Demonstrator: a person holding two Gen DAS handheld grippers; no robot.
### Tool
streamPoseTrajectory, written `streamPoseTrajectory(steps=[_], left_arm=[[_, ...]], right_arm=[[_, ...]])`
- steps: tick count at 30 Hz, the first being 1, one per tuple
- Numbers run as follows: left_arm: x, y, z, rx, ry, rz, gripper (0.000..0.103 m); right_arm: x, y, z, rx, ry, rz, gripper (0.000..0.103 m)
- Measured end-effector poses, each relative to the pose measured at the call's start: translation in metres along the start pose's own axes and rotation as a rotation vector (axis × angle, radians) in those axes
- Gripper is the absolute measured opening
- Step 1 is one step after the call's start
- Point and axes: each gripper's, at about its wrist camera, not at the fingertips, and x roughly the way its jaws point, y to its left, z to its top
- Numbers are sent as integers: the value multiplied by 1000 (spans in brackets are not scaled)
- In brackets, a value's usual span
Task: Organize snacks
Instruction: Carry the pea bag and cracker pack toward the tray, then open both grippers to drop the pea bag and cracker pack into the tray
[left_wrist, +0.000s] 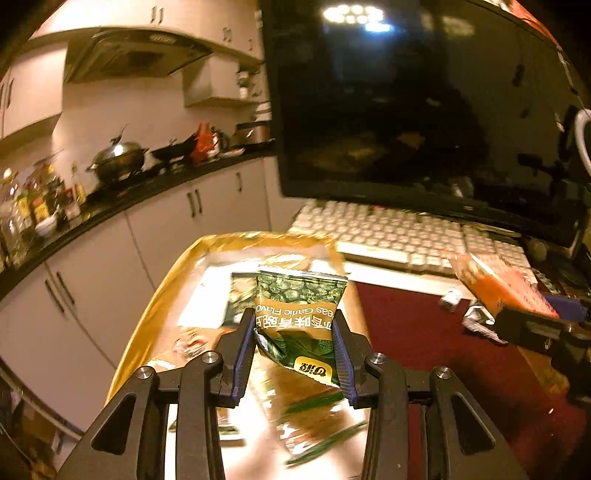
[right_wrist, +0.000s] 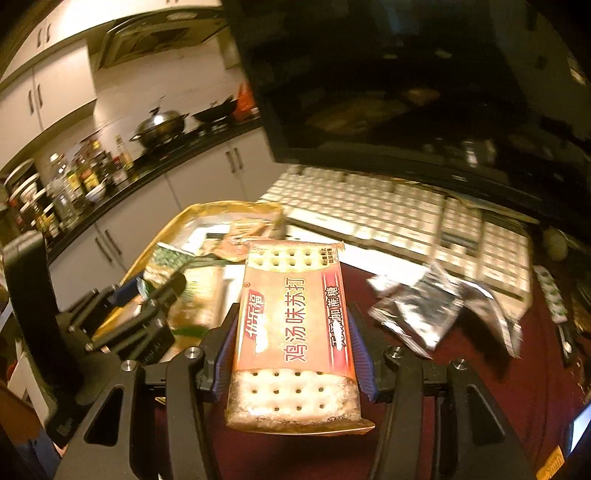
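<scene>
Partway through: the left claw (left_wrist: 295, 343) is clamped on a green pea packet (left_wrist: 301, 317) above the gold tray (left_wrist: 147, 314), which seems to hold several snacks already, the right claw (right_wrist: 293, 347) is clamped on a cracker pack (right_wrist: 295, 332), and 1 silver packet (right_wrist: 439, 314) lies on the desk (right_wrist: 480, 369).

The pea packet (left_wrist: 301, 317) has its lower end hidden behind the jaws, and its print is cut short by the left pad. Beneath it, the packets lying in the gold tray (left_wrist: 155, 306) smear into streaks of green and silver; none can be read. The tray's near end runs out under the left gripper (left_wrist: 295, 347). From the right wrist view, the cracker pack (right_wrist: 295, 332) covers the worktop behind it, and its sides sit behind the blue pads. The silver wrappers (right_wrist: 436, 314) beside it are blurred shapeless. The bottles (right_wrist: 70, 188) on the far counter are too small to name. The monitor (left_wrist: 424, 110) is cropped at the top and right.
</scene>
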Motion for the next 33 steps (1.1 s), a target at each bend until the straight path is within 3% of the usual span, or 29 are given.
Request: streamPoseTrajectory(steps=[7,15,21,33], left_arm=[[8,37,-14,-67,44,25,41],[20,52,-24,-101,92,18,41],[24,56,-26,-107,100,17,41],[25,57,-24,-106,96,8,41]], right_arm=[[32,47,26,-58,38,68,53],[92,77,44,-71,129,105,53],[122,82,45,-62,176,103,53],[139,86,44,-52,192,120,54]])
